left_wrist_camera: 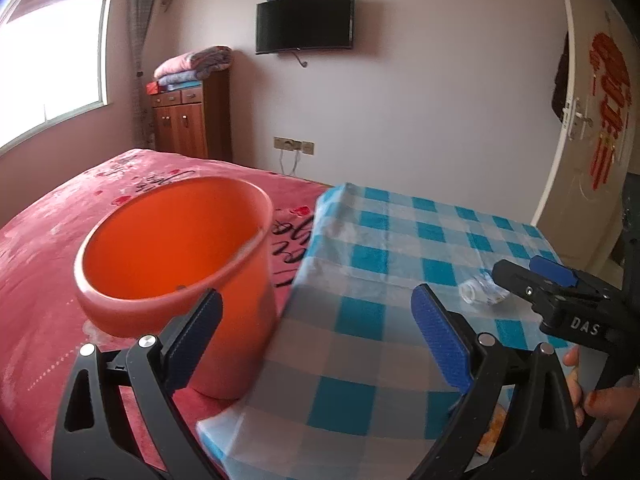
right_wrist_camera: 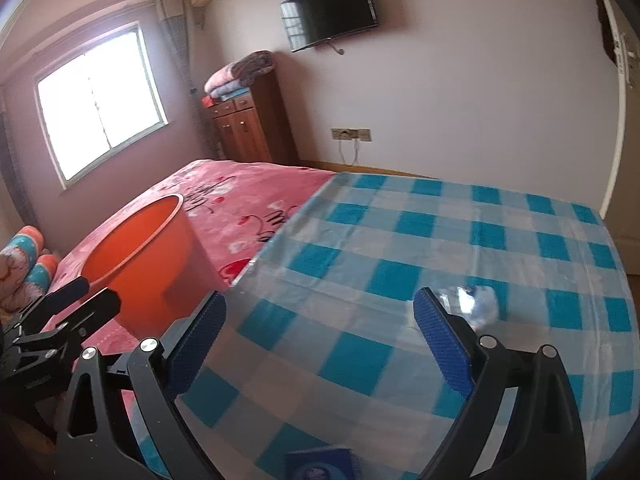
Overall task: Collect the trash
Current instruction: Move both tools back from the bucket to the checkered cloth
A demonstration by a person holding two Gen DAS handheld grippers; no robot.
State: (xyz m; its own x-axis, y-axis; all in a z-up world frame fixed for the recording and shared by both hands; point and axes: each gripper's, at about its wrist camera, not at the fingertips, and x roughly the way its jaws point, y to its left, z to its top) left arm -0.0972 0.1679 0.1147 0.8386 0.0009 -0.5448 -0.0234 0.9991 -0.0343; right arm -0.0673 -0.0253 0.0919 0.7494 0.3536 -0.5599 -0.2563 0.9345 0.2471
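An orange bucket (left_wrist_camera: 172, 256) stands on the pink bed, next to the blue checked cloth (left_wrist_camera: 380, 280); it also shows in the right wrist view (right_wrist_camera: 140, 264). A crumpled clear plastic bottle (left_wrist_camera: 482, 288) lies on the cloth, also seen in the right wrist view (right_wrist_camera: 472, 304) just beyond my right finger. My left gripper (left_wrist_camera: 316, 328) is open and empty, near the bucket's front. My right gripper (right_wrist_camera: 320, 328) is open and empty above the cloth; in the left wrist view (left_wrist_camera: 536, 276) its tips are beside the bottle.
A pink blanket (left_wrist_camera: 60, 240) covers the bed. A wooden cabinet (left_wrist_camera: 188, 120) with folded blankets stands by the far wall. A TV (left_wrist_camera: 304, 22) hangs above. A door (left_wrist_camera: 592, 120) is at the right. A blue item (right_wrist_camera: 320, 464) lies at the cloth's near edge.
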